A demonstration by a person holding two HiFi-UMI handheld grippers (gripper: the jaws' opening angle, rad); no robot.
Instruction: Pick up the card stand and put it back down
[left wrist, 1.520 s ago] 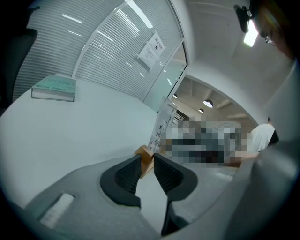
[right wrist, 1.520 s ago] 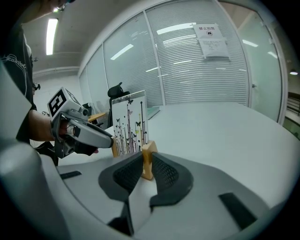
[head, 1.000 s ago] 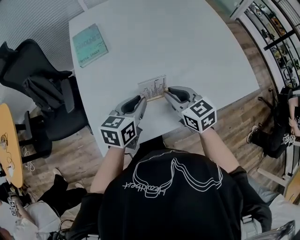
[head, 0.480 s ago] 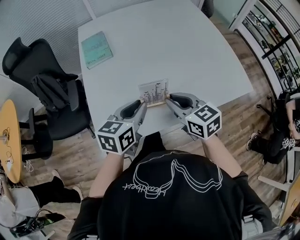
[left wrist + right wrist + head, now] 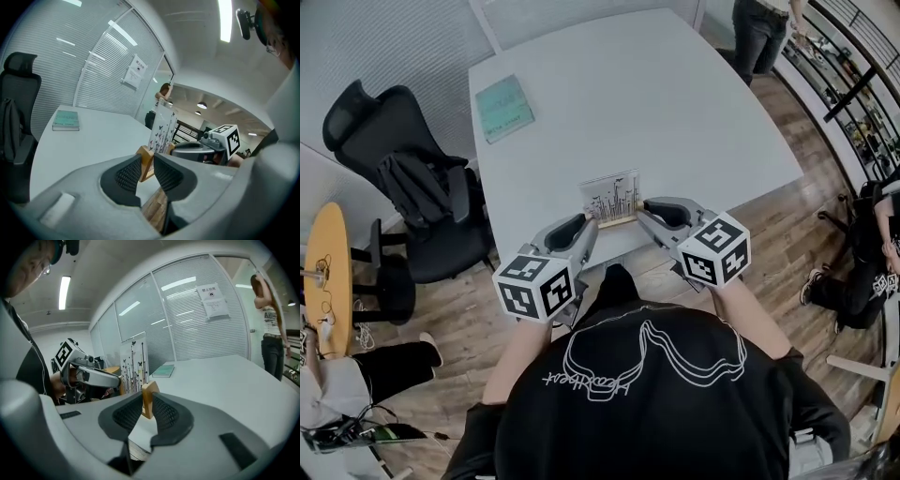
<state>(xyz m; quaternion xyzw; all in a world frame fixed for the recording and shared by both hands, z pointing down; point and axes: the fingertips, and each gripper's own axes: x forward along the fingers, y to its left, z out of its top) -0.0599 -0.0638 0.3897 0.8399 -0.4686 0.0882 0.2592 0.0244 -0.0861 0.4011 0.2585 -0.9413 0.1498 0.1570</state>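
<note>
Head view
- Your left hand-held gripper (image 5: 589, 225): closed on the left end of the card stand (image 5: 611, 199).
- Your right hand-held gripper (image 5: 645, 208): closed on the stand's right end, so you hold it between the two.
- Card stand: upright, held up over the near edge of the white table (image 5: 675, 112), printed face toward you.
- Teal book (image 5: 505, 106): flat at the table's far left corner, well apart from the stand.
- Black office chair (image 5: 412, 197): on the wooden floor (image 5: 450, 309) beside the table's left edge.
- Standing person (image 5: 761, 33): beyond the table's far right corner.

Left gripper view
- Ribbed pads (image 5: 127, 173): both press on the end of the stand's wooden base (image 5: 146, 161).
- Clear panel (image 5: 163, 126): stands upright in that base, printed with dark stems and butterflies.
- Your right hand-held gripper shows beyond the panel, its marker cube (image 5: 228, 138) facing the camera.
- The book lies far off on the table at the left, and a paper notice (image 5: 133, 71) hangs on the glass wall behind it.

Right gripper view
- Both pads clamp the other wooden end of the base, with the panel rising just past them.
- Your left hand-held gripper reaches in from the left to the stand's far end.
- The book sits on the table beyond the stand, and the standing person is at the far right
</note>
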